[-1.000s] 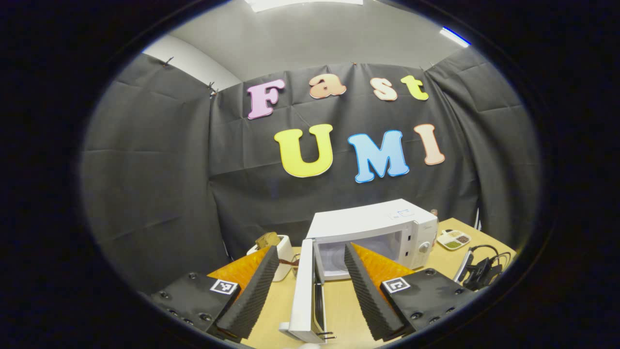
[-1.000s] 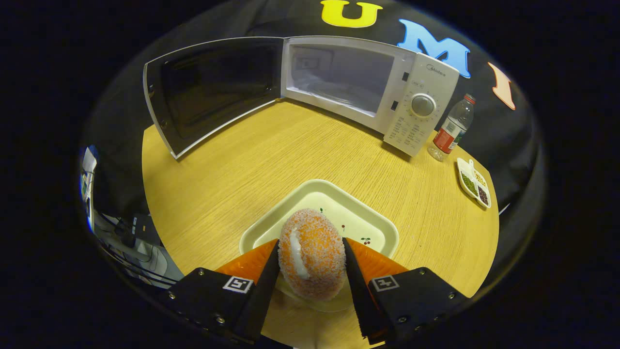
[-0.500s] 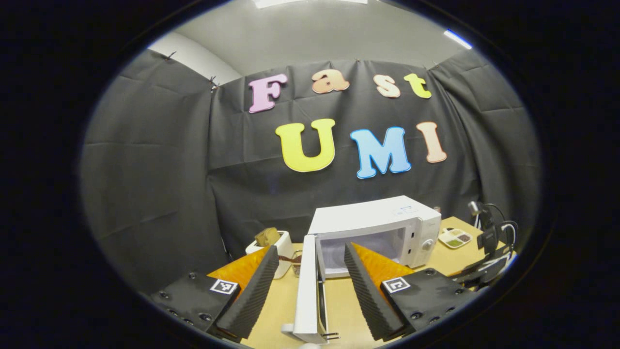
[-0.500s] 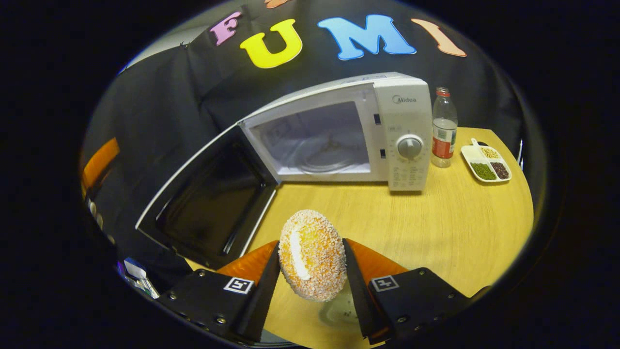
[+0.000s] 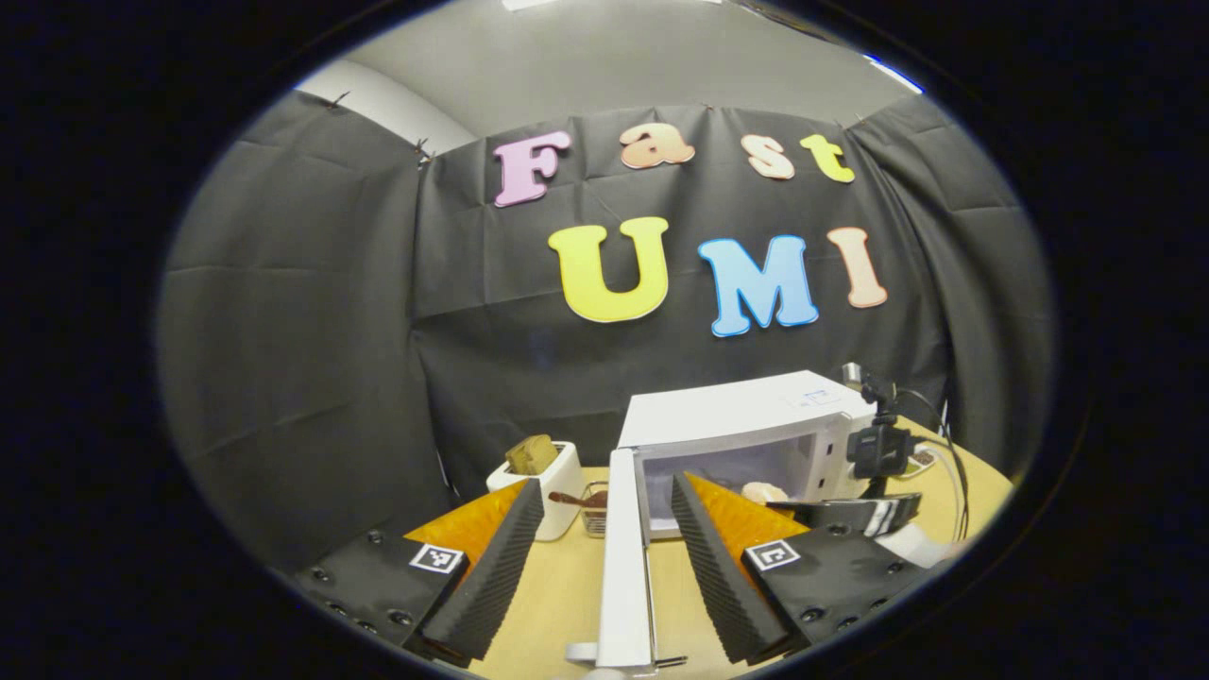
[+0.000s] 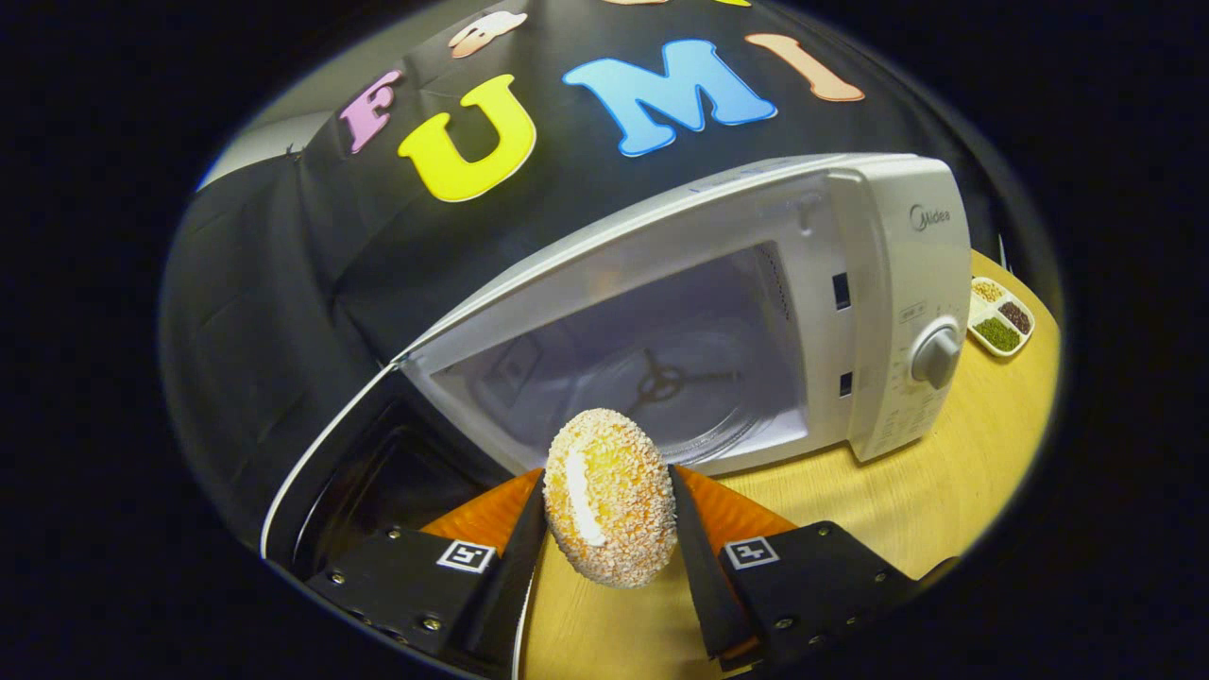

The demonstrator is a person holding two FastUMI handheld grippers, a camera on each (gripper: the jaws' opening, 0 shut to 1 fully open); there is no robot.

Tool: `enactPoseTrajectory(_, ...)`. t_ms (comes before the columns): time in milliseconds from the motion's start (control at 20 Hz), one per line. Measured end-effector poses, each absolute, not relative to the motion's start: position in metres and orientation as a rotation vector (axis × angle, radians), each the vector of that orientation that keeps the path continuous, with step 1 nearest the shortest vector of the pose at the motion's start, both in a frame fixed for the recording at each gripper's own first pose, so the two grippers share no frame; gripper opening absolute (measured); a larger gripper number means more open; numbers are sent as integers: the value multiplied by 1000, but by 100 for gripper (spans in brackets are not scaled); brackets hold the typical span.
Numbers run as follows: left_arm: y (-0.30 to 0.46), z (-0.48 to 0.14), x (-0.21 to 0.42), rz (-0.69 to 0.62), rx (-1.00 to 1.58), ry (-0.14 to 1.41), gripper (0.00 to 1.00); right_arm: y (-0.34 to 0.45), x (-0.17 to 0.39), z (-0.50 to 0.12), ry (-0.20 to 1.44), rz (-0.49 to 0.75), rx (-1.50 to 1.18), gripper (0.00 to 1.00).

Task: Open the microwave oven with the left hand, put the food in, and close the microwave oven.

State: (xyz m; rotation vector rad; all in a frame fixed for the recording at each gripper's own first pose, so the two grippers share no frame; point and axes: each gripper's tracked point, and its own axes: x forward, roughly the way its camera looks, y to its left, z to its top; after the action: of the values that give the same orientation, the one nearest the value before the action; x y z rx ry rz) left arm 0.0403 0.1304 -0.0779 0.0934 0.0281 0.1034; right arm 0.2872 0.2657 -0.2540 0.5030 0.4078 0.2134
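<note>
Table (image 6: 907,510) lower now, bun (image 6: 609,496) nearer microwave (image 6: 718,349) mouth than before.

A wooden table (image 6: 907,515) is seen carrying a white microwave oven (image 6: 888,312), which is taken here as the landmark; its door (image 5: 625,576) is swung wide open over the tabletop. Just beside the oven's control-panel side, near the table's edge, a small divided dish (image 6: 1001,316) of green, dark and pale grains is laid. On the oven's door side, in the left gripper view, a white container (image 5: 548,472) with something brown in it is set, and a small clear cup (image 5: 593,496) is placed between that container and the oven.
</note>
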Motion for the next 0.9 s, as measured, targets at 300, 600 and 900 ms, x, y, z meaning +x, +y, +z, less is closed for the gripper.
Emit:
enactPoseTrajectory(300,137,-94,37,93,170,24,93,275,361,-272,299,11,542,74)
enactPoseTrajectory(600,135,-101,25,94,201,30,93,262,396,-284,274,-123,626,73)
enactPoseTrajectory(900,129,-104,21,91,209,24,92,252,398,-288,254,-163,636,99)
